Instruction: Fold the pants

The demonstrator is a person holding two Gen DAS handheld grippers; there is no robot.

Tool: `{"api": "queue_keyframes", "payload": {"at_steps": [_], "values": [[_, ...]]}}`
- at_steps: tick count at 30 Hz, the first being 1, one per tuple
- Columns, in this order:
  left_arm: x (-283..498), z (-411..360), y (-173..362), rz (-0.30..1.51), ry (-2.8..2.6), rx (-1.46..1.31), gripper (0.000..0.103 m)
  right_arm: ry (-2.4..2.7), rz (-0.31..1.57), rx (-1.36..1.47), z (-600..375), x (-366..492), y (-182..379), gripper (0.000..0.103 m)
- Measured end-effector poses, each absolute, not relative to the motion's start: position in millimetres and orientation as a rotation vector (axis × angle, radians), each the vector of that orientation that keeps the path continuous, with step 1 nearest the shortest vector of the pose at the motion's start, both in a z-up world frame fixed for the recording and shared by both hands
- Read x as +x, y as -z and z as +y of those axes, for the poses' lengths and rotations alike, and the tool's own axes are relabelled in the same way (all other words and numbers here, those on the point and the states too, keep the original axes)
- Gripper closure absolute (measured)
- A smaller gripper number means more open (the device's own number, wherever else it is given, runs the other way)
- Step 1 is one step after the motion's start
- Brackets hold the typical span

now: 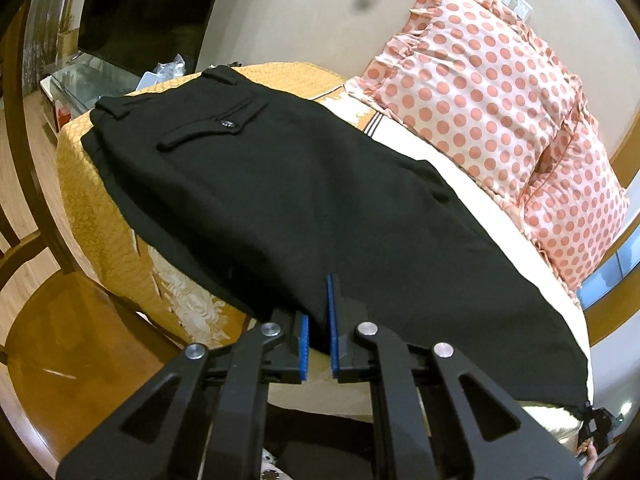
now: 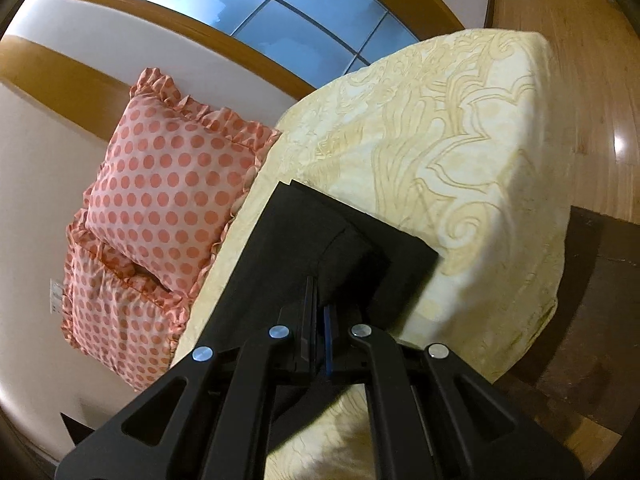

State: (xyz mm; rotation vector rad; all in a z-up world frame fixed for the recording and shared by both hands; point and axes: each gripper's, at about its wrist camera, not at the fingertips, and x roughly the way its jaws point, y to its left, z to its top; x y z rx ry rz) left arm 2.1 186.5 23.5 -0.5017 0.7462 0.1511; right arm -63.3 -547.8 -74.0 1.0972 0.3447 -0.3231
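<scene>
Black pants (image 1: 280, 184) lie flat along the bed, waistband and buttoned back pocket (image 1: 216, 128) at the far end. My left gripper (image 1: 318, 320) is shut on the near edge of the pants, the blue pads pinching the cloth. In the right wrist view the leg end of the pants (image 2: 304, 248) lies on the cream bedspread, its hems stacked at the far end. My right gripper (image 2: 318, 312) is shut on the pants' near edge. The right gripper also shows small at the lower right of the left wrist view (image 1: 596, 424).
Two pink polka-dot pillows (image 1: 500, 120) (image 2: 168, 196) lean on the wall beside the pants. The bed (image 2: 460, 160) has an orange-and-cream patterned cover. A wooden chair (image 1: 60, 320) stands at the left; a glass TV stand (image 1: 92, 76) sits beyond the bed. A dark wooden piece (image 2: 588, 280) stands right of the bed.
</scene>
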Motion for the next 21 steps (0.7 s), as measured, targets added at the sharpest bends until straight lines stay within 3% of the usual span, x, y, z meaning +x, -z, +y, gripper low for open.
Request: {"api": "queue_keyframes", "payload": {"at_steps": [14,17,20,21], "values": [[16.8,188.9,-12.4,0.741,-0.093,-0.485,0.095,0.408,0.328,1.027,-541.6,-75.5,72.1,0.101],[15.6,186.9,-11.1,0.732,-0.089,-0.464,0.091,0.414,0.333,1.015,-541.5,-76.6,73.4,0.100],[6.3,189.9,-15.4,0.703,-0.101,-0.460,0.071,0.464,0.313,0.994,-545.2,-85.3,64.0,0.082],[0.6,193.4,-19.2,0.675,-0.130,-0.458,0.060,0.494,0.288,0.983,-548.5,-91.1,60.3,0.066]]}}
